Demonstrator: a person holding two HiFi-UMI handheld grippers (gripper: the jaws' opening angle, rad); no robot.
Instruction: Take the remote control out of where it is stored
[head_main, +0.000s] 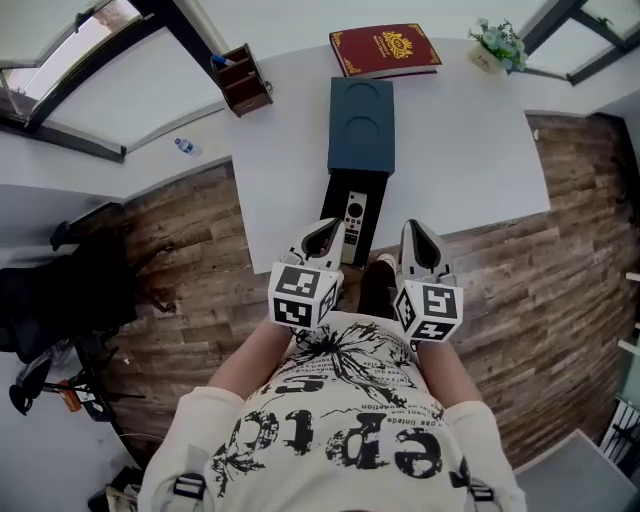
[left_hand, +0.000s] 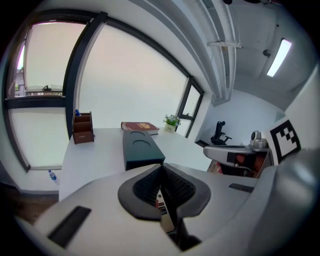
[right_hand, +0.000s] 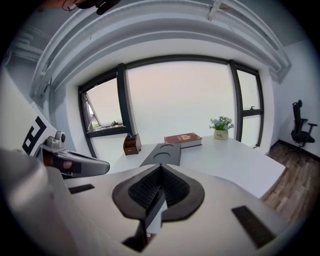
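A dark teal box (head_main: 361, 126) lies on the white table (head_main: 470, 150), with a black drawer tray (head_main: 335, 205) pulled out toward me. The grey remote control (head_main: 353, 222) lies in that tray. My left gripper (head_main: 324, 234) is shut and holds nothing, its tip over the tray's near left edge, just left of the remote. In the left gripper view the jaws (left_hand: 161, 167) are pressed together, and a strip of the remote (left_hand: 162, 205) shows below them. My right gripper (head_main: 416, 234) is also shut and empty, hovering right of the tray near the table's front edge.
A red book (head_main: 385, 50) lies behind the box, with a small potted plant (head_main: 497, 43) at the back right. A brown pen holder (head_main: 245, 80) stands at the back left. A water bottle (head_main: 185, 147) lies on the sill. Wooden floor (head_main: 190, 260) flanks the table.
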